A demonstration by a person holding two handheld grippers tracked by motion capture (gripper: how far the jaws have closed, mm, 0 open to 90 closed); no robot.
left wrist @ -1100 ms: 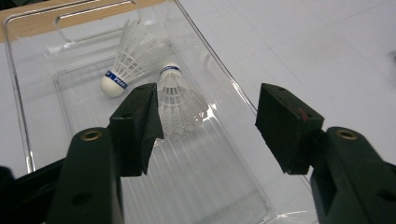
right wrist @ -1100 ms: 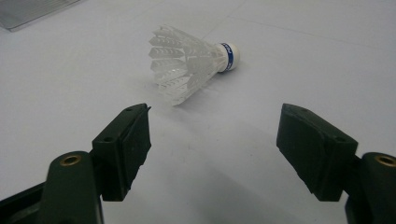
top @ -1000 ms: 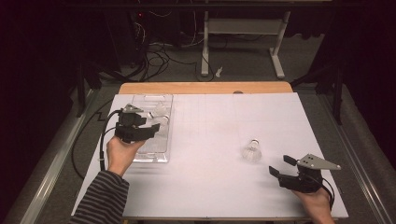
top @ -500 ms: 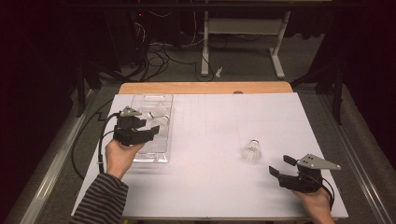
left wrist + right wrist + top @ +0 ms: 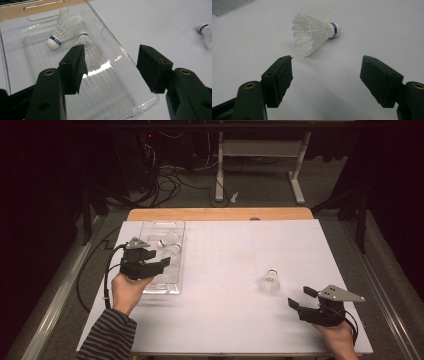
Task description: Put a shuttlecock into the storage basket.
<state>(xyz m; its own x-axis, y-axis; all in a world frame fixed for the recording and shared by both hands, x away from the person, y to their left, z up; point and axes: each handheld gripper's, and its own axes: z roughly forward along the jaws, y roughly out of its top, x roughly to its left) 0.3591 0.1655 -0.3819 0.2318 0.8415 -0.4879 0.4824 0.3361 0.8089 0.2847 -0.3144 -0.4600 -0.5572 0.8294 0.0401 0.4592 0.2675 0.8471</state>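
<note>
From the high view, I saw my left gripper (image 5: pixel 162 262) released over the clear tray (image 5: pixel 150 287), and my right gripper (image 5: pixel 300 297) also released, near a loose shuttlecock (image 5: pixel 270 281) on the white table (image 5: pixel 225 320). In the left gripper view, two shuttlecocks (image 5: pixel 91 50) lay in the tray, one partly hidden behind my jaw. In the right gripper view, the loose shuttlecock lay on its side, ahead of my empty jaws.
</note>
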